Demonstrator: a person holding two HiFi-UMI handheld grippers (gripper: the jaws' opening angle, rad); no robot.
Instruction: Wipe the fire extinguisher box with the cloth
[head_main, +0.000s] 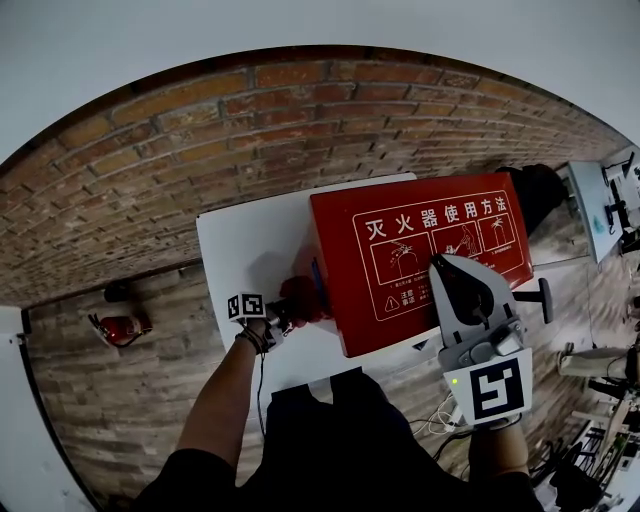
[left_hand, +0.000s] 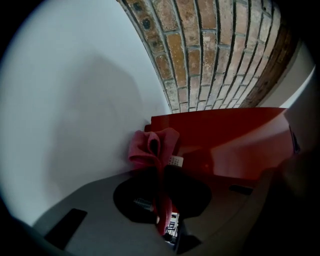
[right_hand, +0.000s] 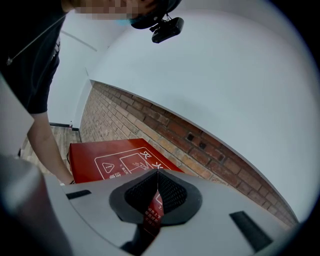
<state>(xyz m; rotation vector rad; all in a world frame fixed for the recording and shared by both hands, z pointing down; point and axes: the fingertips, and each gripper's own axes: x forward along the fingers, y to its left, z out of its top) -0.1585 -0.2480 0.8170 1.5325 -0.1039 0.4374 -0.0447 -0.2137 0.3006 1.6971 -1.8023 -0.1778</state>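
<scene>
The red fire extinguisher box (head_main: 420, 250), marked "灭火器使用方法", is laid on a white desk (head_main: 250, 250) by a brick wall (head_main: 250, 130). The cloth (left_hand: 152, 147) is clamped at its left edge by the fingers of the left gripper (left_hand: 161, 200); those of the right gripper (right_hand: 157, 182) are closed together, empty.

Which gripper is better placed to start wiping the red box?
Left. The left gripper is clamped on the pink cloth, which is at the left edge of the fire extinguisher box in the head view. The right gripper is shut on nothing above the lid.
</scene>
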